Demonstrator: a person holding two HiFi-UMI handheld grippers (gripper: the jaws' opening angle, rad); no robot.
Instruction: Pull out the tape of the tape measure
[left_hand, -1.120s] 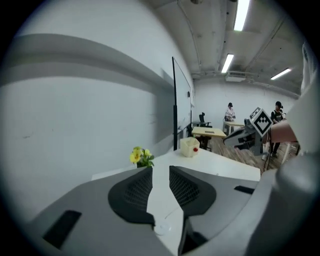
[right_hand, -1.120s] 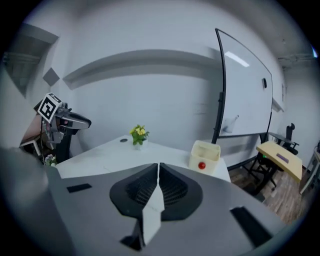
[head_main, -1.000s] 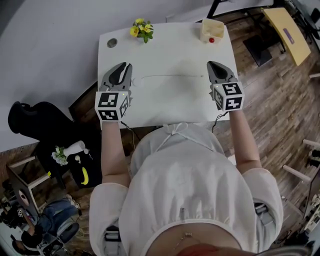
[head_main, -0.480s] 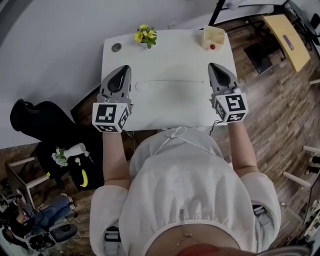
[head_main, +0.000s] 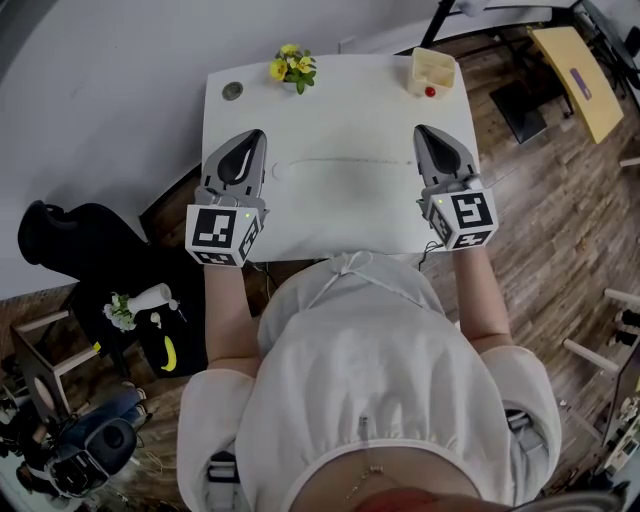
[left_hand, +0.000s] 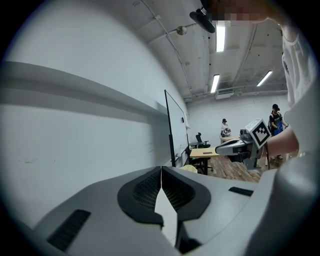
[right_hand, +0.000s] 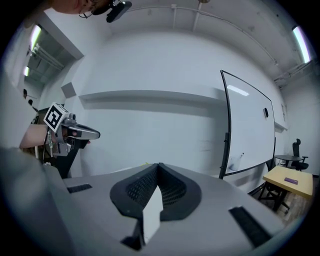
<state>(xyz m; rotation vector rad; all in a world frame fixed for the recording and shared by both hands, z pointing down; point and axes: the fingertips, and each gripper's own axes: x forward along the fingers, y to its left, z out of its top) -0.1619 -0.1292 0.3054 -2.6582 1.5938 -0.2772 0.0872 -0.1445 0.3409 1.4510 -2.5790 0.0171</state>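
Closest in, both forearms are reaching straight out toward 12 o'clock over the near edge of the desk (head_main: 340, 215), roughly parallel and well apart. The left tool (head_main: 252, 137) is clenched on nothing, pads meeting with only wall showing past them. Same story for the right tool (head_main: 426, 131): clamped together and empty. Both are looking level across the room, so I'm guessing they're hovering above the desk, not resting on it.

Between them, the tape measure (head_main: 278, 172) is sitting just beside the left tool's tip, at its 3 o'clock. Its tape (head_main: 350, 160) is lying flat, running toward 3 o'clock until it nearly reaches the right tool. So the pull is looking basically done to me, with nothing being held and little left.

Farther back, yellow flowers (head_main: 291, 68) are sitting at 11 o'clock, and a beige container (head_main: 434, 68) at 1 o'clock.
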